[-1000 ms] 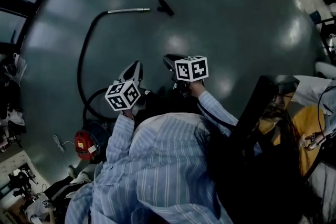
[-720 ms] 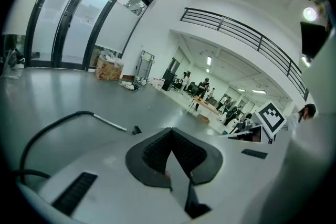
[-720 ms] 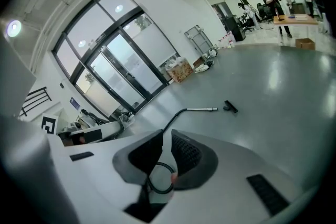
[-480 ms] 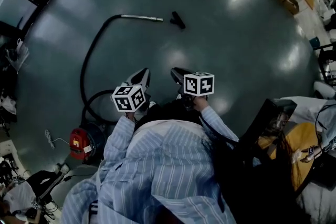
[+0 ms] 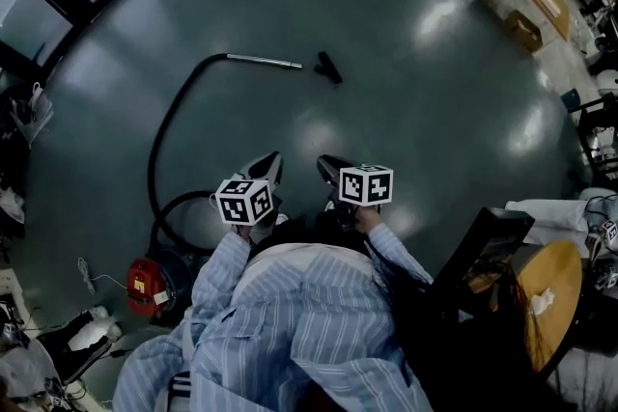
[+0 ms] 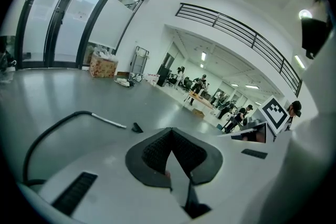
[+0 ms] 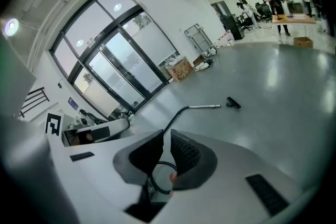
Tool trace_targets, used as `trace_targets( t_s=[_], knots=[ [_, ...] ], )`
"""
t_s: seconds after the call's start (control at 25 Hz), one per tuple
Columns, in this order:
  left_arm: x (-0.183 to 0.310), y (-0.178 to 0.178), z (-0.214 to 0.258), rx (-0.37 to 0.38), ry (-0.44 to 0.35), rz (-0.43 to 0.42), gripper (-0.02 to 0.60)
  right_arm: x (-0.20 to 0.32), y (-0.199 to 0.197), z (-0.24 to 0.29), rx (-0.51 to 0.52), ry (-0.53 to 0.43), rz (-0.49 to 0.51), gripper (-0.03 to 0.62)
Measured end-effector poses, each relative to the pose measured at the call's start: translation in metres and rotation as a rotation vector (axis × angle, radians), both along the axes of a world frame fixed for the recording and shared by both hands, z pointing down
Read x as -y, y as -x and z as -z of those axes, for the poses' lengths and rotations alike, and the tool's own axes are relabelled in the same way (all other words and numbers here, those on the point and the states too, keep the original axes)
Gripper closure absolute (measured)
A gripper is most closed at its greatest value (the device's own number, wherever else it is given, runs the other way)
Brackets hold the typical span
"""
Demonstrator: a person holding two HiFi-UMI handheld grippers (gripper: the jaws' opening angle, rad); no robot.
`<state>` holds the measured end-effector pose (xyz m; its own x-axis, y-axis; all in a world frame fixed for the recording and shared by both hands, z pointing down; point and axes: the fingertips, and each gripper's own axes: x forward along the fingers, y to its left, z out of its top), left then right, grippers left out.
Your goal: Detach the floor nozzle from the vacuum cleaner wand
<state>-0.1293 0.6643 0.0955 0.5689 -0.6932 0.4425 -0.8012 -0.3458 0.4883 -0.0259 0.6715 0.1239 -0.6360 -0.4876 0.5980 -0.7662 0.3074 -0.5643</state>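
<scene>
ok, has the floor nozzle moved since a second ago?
No. The floor nozzle keeps the same gap to the wand tip; the whole view shifted instead.

On the glossy grey floor [image 5: 425, 121] lies the metal wand [image 5: 266, 62], black floor nozzle [image 5: 328, 67] just off its tip, its hose [image 5: 166, 121] curving back to the red vacuum cleaner [image 5: 150, 286].

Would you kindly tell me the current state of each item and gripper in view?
floor nozzle: detached, lying on the floor apart from the wand.
wand: lying flat, joined to the hose.
vacuum cleaner: standing on the floor, hose leading to it.
left gripper: shut, empty.
right gripper: jaws narrowly apart, just been closing further, nothing between them.
</scene>
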Motion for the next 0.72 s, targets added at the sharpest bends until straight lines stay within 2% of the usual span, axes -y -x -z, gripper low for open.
trace_targets(
  t_s=[0.72],
  knots=[
    [-0.001, -0.023, 0.003, -0.018, -0.015, -0.021, 0.575, -0.002, -0.024, 0.008, -0.030, -0.018, -0.011, 0.546]
  ],
)
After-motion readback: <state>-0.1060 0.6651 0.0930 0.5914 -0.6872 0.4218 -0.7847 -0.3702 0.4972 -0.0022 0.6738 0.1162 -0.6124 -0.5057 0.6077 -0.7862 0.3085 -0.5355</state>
